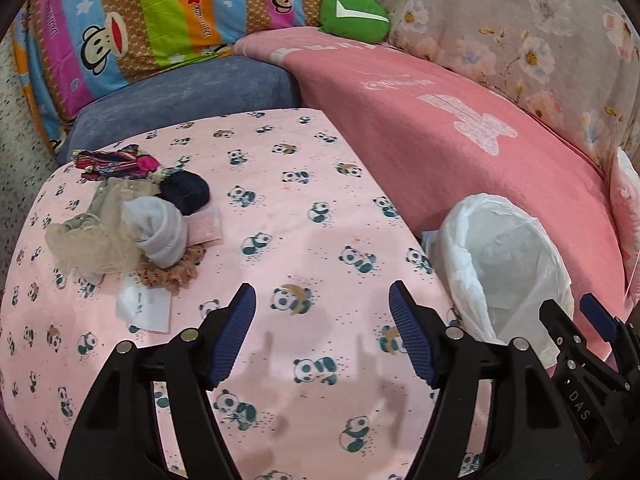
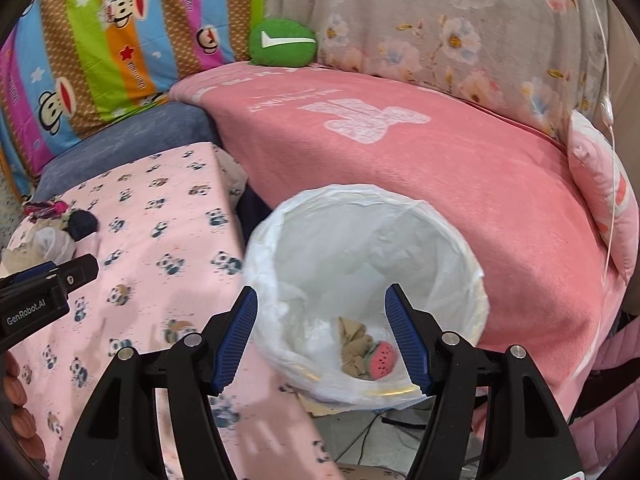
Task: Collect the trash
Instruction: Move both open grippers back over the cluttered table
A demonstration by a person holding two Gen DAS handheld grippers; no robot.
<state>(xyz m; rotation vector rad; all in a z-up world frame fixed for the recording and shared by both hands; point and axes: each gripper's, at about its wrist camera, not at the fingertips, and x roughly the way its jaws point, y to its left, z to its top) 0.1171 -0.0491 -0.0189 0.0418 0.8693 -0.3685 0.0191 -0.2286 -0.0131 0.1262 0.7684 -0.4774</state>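
Observation:
A pile of small cloth items (image 1: 132,220) lies on the panda-print table cover (image 1: 304,208) at the left: a grey sock, a dark blue sock, beige lace, a striped piece and a white paper slip (image 1: 144,308). My left gripper (image 1: 322,332) is open and empty above the cover, right of the pile. A white-lined trash bin (image 2: 360,280) stands beside the table; it also shows in the left wrist view (image 1: 508,264). My right gripper (image 2: 320,332) is open and empty over the bin's mouth. Inside lie a tan cloth and a watermelon-print piece (image 2: 382,358).
A pink blanket (image 2: 400,168) covers the sofa behind the bin. A green cushion (image 2: 282,42), a striped monkey-print pillow (image 1: 140,20) and a floral cover (image 1: 520,40) sit at the back. A blue cushion (image 1: 192,92) lies behind the table. Cables lie on the floor under the bin.

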